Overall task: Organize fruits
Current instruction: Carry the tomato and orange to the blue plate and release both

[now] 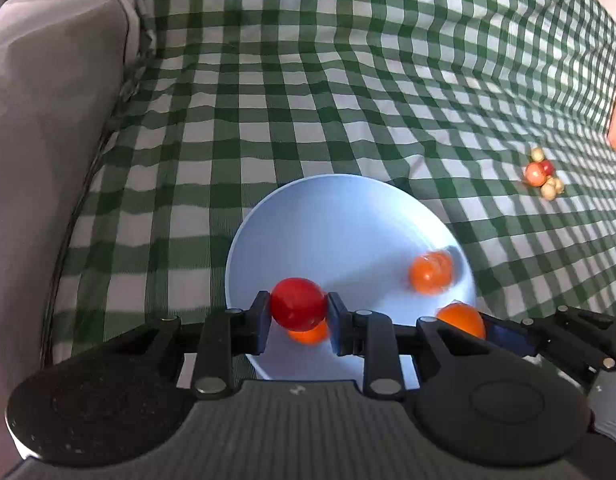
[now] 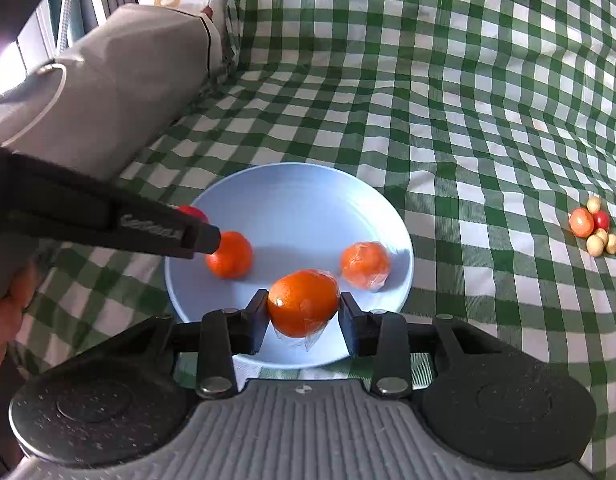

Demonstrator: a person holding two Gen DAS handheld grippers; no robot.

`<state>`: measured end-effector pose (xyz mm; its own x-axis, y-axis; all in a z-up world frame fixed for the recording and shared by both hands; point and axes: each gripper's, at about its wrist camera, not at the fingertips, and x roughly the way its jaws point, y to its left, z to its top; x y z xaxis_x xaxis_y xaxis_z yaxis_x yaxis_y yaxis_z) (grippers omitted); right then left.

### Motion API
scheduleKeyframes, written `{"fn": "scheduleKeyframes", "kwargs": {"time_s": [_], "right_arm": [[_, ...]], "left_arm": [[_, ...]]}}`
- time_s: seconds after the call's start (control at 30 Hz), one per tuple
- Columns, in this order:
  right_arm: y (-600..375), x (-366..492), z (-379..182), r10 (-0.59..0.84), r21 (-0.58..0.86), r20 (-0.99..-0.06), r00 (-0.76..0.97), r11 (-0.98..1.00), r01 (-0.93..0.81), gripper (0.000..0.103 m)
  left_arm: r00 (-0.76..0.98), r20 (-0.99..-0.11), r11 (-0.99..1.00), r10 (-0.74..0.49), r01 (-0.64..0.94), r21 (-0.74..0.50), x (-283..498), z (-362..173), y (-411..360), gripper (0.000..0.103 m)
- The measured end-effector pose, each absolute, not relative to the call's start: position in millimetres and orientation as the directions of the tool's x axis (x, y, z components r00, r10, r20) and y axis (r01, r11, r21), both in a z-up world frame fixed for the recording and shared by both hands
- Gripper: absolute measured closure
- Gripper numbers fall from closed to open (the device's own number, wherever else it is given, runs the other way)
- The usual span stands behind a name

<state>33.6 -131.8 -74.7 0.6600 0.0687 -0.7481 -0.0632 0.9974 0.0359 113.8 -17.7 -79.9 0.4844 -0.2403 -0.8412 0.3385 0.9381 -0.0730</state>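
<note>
Two oranges (image 2: pixel 229 255) crowding the blue bowl (image 2: pixel 291 188), grey cushion (image 2: pixel 107 92) walling its left, open cloth (image 2: pixel 448 100) beyond

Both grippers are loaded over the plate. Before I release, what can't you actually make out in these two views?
- Left wrist view: the orange under the red fruit is mostly hidden by it and blurred.
- Right wrist view: the red fruit is nearly covered by the left gripper.
- Both views: the small fruit cluster on the cloth is too small to identify.
- Plate: near rim hidden by the right gripper.
</note>
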Motion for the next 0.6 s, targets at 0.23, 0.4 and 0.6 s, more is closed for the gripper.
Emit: {"fn": "scheduleKeyframes", "kwargs": {"time_s": [0.23,0.4,0.6], "right_arm": [[-130,52,-91,0.053,0.012,-0.764,0.643,0.998,-0.069,0.064],[-129,58,-89,0.045,-0.004,-0.760,0.648,0.997,-0.075,0.053],[-128,33,-67,0.003,-0.058,-0.741,0.671,0.996,-0.069,0.012]], "left_arm": [[0.504,-0.833,0.932,-0.227,0.362,-0.035,131,-90,-29,0.069],[0.573,-0.793,0.943,-0.207,0.333,-0.005,127,-80,-28,0.000],[0.601,-0.763,0.941,-0.240,0.337,-0.030,88,-51,-14,0.000]]}}
